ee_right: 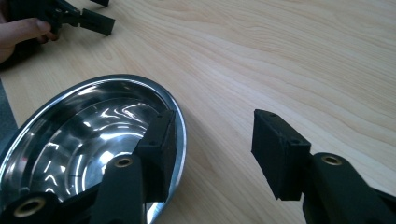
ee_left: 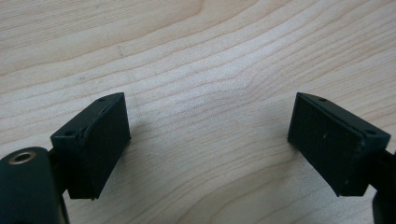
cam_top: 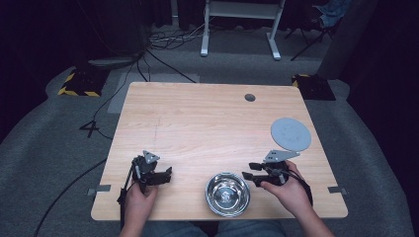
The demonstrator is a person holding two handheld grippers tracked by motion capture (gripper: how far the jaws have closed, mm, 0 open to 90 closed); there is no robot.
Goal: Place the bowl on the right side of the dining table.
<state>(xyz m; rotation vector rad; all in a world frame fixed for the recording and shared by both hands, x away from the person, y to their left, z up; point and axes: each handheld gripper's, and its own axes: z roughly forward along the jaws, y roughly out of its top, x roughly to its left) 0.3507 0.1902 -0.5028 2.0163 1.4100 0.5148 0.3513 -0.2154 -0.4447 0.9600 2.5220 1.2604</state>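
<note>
From the high view I have the steel bowl (cam_top: pixel 228 194) sitting upright at the six o'clock edge of the bench (cam_top: pixel 197 123), right in front of me, empty as far as its shiny inside shows. My right gripper (cam_top: pixel 248 176) hangs at the bowl's two o'clock, just beside the rim, with its jaws spread apart and nothing between them. In the right gripper view one jaw stands in front of the bowl's (ee_right: pixel 93 140) rim and the other over bare wood; I cannot tell whether that jaw touches the metal, but the pads are not pressing on it. I judge the bowl is parked near the front edge so that either hand can reach it without stretching.

My left gripper (cam_top: pixel 168 174) rests at the bowl's nine o'clock, well apart from it, jaws wide open over bare wood grain, as the left gripper view confirms. I read that as a waiting pose, kept clear of the right hand's work.

The grey disc (cam_top: pixel 291 134) lies flat at the bowl's one o'clock, behind the right gripper, untouched.
</note>
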